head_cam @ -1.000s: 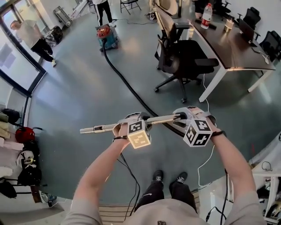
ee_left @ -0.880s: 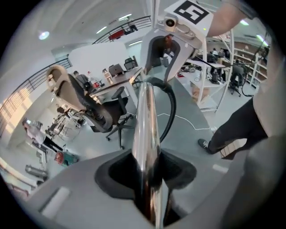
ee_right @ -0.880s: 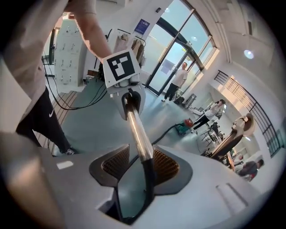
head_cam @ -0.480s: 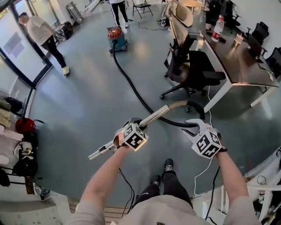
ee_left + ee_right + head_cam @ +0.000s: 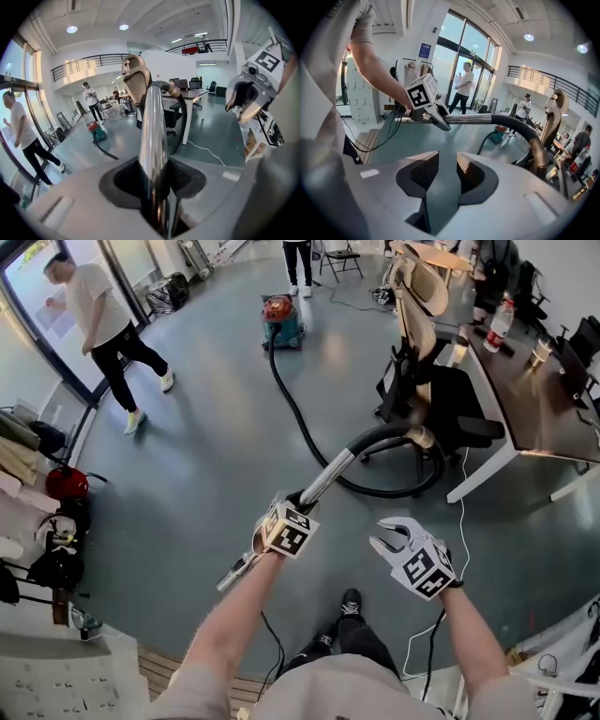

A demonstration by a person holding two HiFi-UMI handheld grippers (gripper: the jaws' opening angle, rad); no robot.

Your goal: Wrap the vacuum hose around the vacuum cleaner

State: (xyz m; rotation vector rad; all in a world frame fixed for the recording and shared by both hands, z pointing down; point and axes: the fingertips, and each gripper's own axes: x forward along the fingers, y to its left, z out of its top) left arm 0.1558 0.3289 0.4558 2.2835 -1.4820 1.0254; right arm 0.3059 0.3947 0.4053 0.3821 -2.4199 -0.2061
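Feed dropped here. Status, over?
Left gripper shut on wand. Right gripper empty, jaws just been closing. Hose trails to distant vacuum cleaner, looping beside office chair.

A person in a white T-shirt (image 5: 94, 320) is striding past the glass doors (image 5: 23, 334) at the far left. Another person (image 5: 298, 261) is standing at the far end of the grey floor (image 5: 206, 427), beside a folding chair (image 5: 342, 254). On the right, a black office chair (image 5: 441, 413) is sitting against a dark desk (image 5: 548, 413), where a red-labelled water bottle (image 5: 500, 324) and a tumbler (image 5: 538, 352) are standing upright. A white cable (image 5: 462, 486) is trailing beside the desk leg.
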